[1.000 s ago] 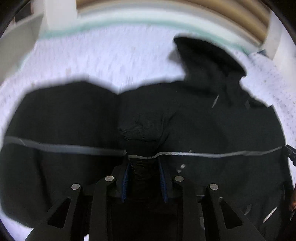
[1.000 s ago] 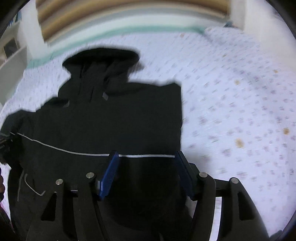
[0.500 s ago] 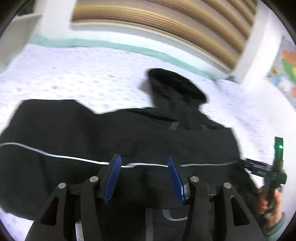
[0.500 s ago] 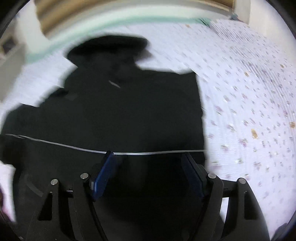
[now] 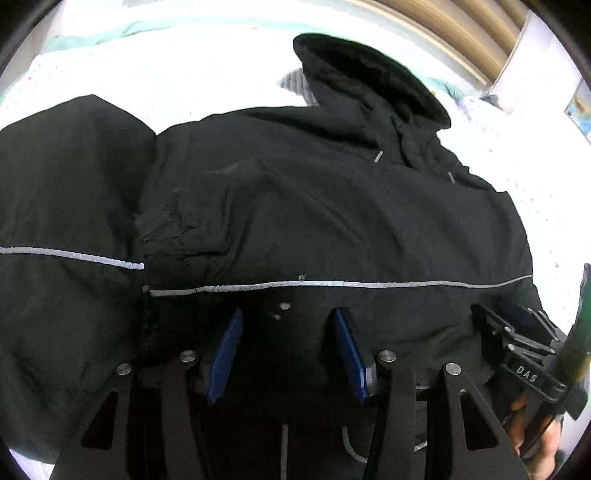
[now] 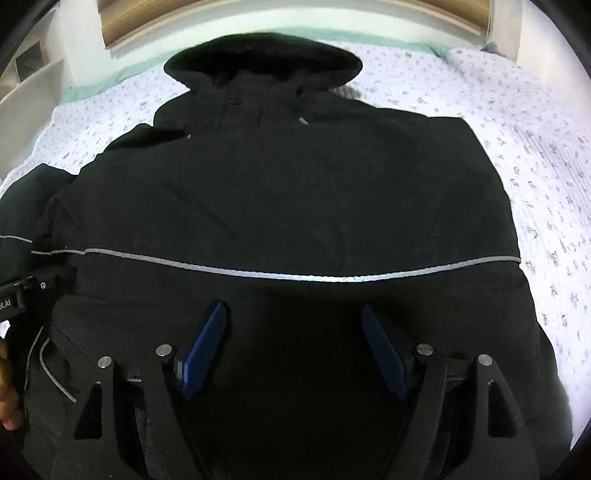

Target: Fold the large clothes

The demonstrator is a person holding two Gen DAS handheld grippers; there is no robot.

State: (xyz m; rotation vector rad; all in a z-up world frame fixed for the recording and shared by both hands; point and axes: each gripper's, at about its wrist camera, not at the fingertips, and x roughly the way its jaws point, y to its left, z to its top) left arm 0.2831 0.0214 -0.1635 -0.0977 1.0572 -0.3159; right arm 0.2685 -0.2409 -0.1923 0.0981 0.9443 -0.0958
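Note:
A large black hooded jacket point(image 5: 332, 206) with a thin silver stripe lies spread on a bed; it also fills the right wrist view point(image 6: 288, 192), hood at the far end. One sleeve is folded across its chest, cuff point(image 5: 166, 229) left of centre. My left gripper point(image 5: 288, 325) is open and empty, just over the jacket's lower part below the stripe. My right gripper point(image 6: 291, 321) is open wider, empty, over the same lower part. The right gripper also shows at the right edge of the left wrist view point(image 5: 517, 343).
The bed has a white sheet point(image 6: 546, 155) with small flower prints and a mint-green edge point(image 6: 92, 88) at the far side. A slatted wooden headboard point(image 6: 295, 11) and white walls stand behind. A white shelf point(image 6: 26, 88) is at the far left.
The left gripper let go of the folded sleeve and opened. Both grippers have drawn closer and lower over the jacket's lower part. The right gripper has stayed open.

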